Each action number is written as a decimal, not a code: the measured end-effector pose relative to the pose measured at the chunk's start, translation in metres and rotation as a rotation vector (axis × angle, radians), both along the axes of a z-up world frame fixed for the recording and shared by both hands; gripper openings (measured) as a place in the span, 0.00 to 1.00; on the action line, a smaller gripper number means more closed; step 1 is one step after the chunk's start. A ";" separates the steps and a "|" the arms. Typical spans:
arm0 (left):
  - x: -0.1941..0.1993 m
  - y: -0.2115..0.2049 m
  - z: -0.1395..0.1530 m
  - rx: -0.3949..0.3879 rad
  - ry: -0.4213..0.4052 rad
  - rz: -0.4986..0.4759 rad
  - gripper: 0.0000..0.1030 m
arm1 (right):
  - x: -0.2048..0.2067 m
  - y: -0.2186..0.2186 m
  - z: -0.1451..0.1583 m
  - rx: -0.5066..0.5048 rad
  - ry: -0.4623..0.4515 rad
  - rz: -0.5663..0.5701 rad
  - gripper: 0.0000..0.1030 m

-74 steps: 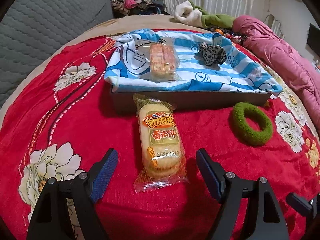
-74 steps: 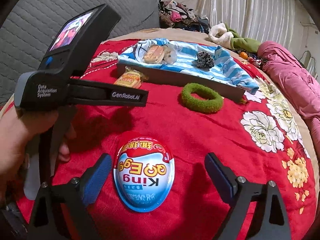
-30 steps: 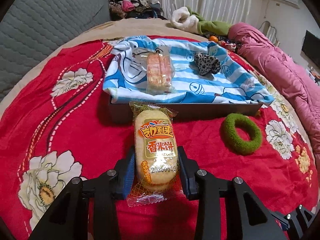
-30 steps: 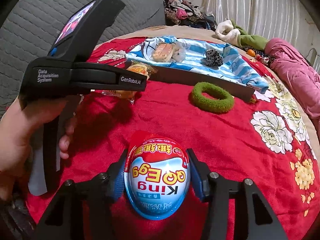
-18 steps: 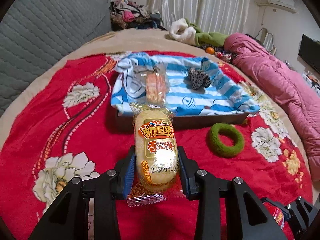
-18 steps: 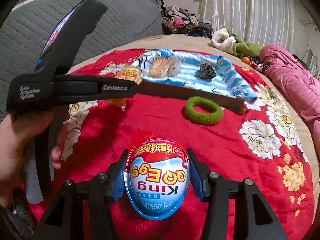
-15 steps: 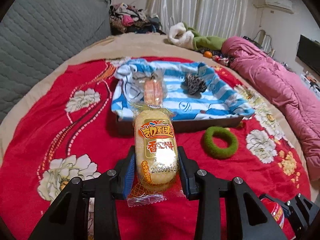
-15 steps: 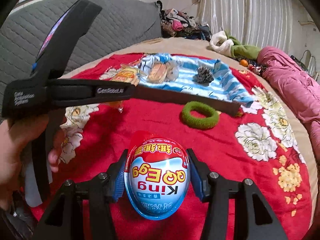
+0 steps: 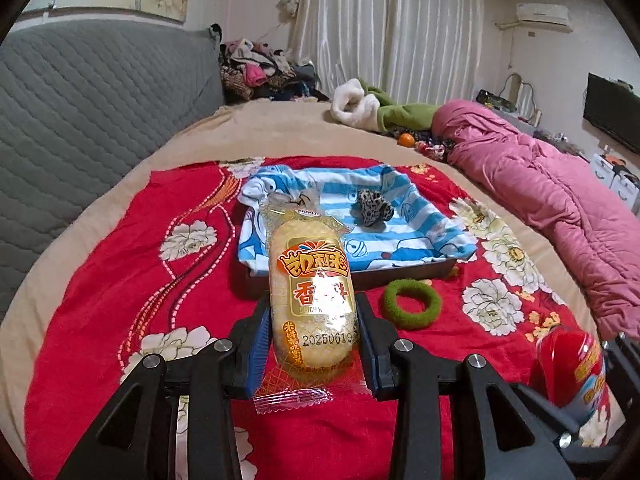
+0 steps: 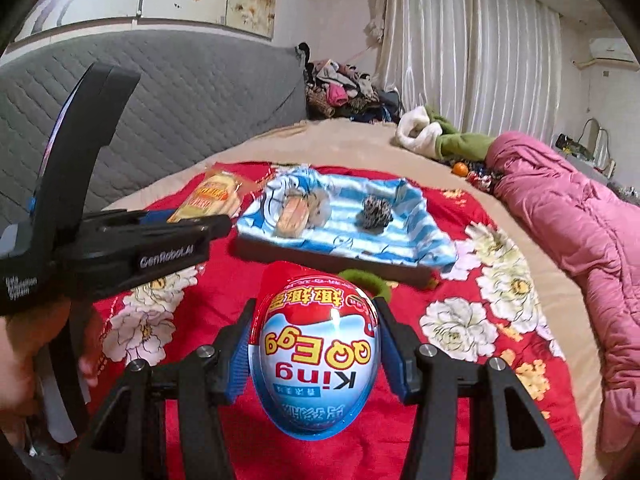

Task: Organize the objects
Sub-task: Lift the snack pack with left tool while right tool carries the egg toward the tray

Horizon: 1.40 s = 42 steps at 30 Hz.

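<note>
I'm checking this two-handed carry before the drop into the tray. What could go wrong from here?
The left tool pinches only the lower part of the rice cracker packet; the slick wrapper might slip or the cracker crack. The egg toy in the right tool is rounded and glossy, so it could squirt out. The tray already holds a wrapped snack and leopard scrunchie, so drops may land on them.

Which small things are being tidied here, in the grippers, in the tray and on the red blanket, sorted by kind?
Wrapped snacks: 2, yellow rice-cracker packet, clear-wrapped biscuit pack
Toy eggs: 1, red-and-blue plastic egg
Hair ties: 2, leopard-print scrunchie, green fuzzy ring
Total: 5
</note>
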State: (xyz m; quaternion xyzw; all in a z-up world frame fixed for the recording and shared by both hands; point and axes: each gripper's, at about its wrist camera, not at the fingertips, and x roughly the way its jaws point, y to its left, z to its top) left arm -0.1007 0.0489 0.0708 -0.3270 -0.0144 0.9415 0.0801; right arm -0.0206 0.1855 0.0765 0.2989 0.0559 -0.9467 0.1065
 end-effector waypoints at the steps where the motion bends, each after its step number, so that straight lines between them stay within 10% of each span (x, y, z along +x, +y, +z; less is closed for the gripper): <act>1: 0.003 -0.001 0.003 -0.001 0.005 0.004 0.39 | 0.000 0.001 0.003 -0.002 0.006 -0.001 0.53; 42: 0.028 0.001 0.088 -0.004 0.161 0.033 0.39 | -0.007 0.003 0.103 0.001 0.217 0.001 0.53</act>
